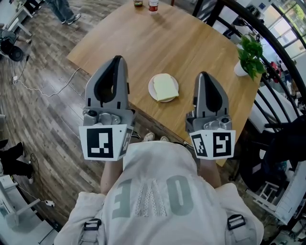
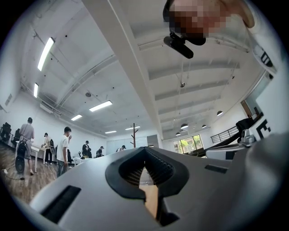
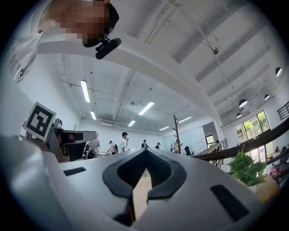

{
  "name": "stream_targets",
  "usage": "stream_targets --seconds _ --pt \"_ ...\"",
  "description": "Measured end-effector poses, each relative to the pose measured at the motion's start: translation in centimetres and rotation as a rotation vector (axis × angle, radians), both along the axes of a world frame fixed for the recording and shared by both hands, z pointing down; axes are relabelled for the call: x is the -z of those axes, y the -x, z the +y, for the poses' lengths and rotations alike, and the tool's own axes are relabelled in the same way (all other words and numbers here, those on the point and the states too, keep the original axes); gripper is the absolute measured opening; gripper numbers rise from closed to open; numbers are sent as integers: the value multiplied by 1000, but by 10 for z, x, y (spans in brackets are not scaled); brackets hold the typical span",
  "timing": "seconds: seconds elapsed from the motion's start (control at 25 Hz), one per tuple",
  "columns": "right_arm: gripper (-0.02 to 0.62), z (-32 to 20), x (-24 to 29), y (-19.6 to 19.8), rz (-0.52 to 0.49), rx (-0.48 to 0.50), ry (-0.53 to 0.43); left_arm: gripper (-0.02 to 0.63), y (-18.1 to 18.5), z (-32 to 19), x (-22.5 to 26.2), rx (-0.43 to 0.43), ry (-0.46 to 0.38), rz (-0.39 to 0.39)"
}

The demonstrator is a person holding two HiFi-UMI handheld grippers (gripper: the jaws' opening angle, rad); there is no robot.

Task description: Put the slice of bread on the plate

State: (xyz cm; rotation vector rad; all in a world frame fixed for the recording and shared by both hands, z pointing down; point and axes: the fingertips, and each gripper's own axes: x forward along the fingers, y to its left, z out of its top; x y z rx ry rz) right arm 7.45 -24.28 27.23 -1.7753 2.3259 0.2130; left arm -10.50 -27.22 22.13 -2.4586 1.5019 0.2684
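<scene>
A pale slice of bread lies on a small white plate near the front edge of the wooden table. My left gripper is held up to the left of the plate, above the table's edge; its jaws meet at the tip with nothing in them. My right gripper hangs to the plate's right, also shut and holding nothing. Both point forward and slightly upward, so the left gripper view and the right gripper view mostly show ceiling and only a sliver of the table.
A potted green plant stands at the table's right edge and also shows as a plant in the right gripper view. Two jars sit at the far edge. Black chairs and a railing are at the right. People stand far off.
</scene>
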Motion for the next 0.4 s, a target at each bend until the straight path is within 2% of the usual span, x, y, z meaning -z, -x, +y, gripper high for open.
stream_targets --seconds 0.4 --pt "15 -3 -4 4 32 9 16 6 -5 5 8 9 -45 -24"
